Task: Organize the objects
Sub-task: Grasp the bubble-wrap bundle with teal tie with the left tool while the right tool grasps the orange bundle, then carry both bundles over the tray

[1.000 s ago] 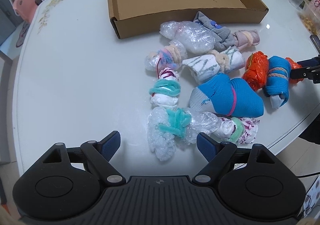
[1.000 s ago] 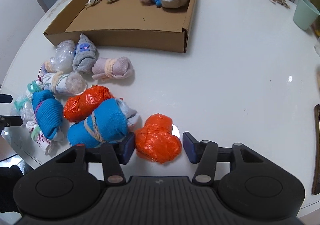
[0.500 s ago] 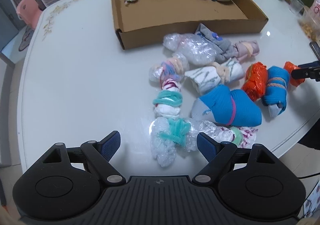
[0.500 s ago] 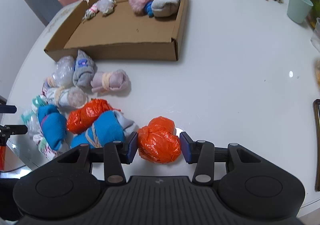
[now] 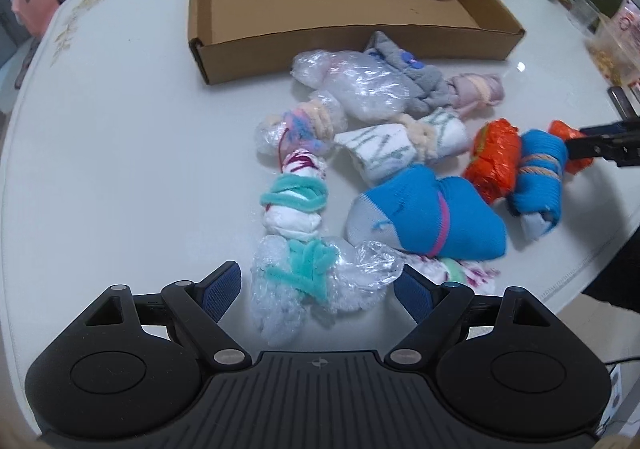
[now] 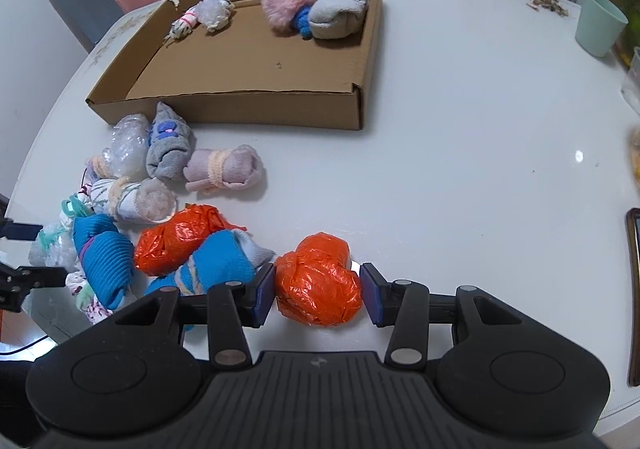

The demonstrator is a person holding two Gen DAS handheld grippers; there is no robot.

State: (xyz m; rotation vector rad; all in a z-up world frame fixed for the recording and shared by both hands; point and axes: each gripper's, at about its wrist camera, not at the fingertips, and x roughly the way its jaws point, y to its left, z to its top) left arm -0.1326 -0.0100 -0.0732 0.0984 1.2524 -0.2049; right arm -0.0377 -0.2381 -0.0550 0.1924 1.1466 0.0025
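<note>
A: Entry, right side. Right gripper [image 6: 318, 295] points steeply down at the white table [image 6: 460, 169]. The crumpled orange plastic-bag ball [image 6: 318, 285] sits directly between its blue pads [image 6: 264, 299].

B: Clamped?

A: Left pad presses the ball's flank; the right pad meets its other side with at most a sliver of gap. The jaws have just been closing with the ball between them. I read it as gripped.

B: Orientation of the ball?

A: Roughly round, slightly wider across the jaw line. No real long axis to align.

B: Where does the goal lie from that tool?

A: The shallow brown cardboard tray [image 6: 240, 109] is ahead of the gripper and a little to its left, well apart. The near wall faces the tool, so the ball likely needs lifting over that rim.

B: Left side?

A: Left gripper [image 5: 318, 289] has its jaws wide apart, holding nothing. A clear bubble-wrap bundle tied with teal yarn [image 5: 308, 281] lies between its fingers, long axis across the jaw line, touching neither pad as far as I can tell.

B: Which hand is nearer the orange ball?

A: The right one, already on it. My judgement: carrying to the tray is next.
</note>
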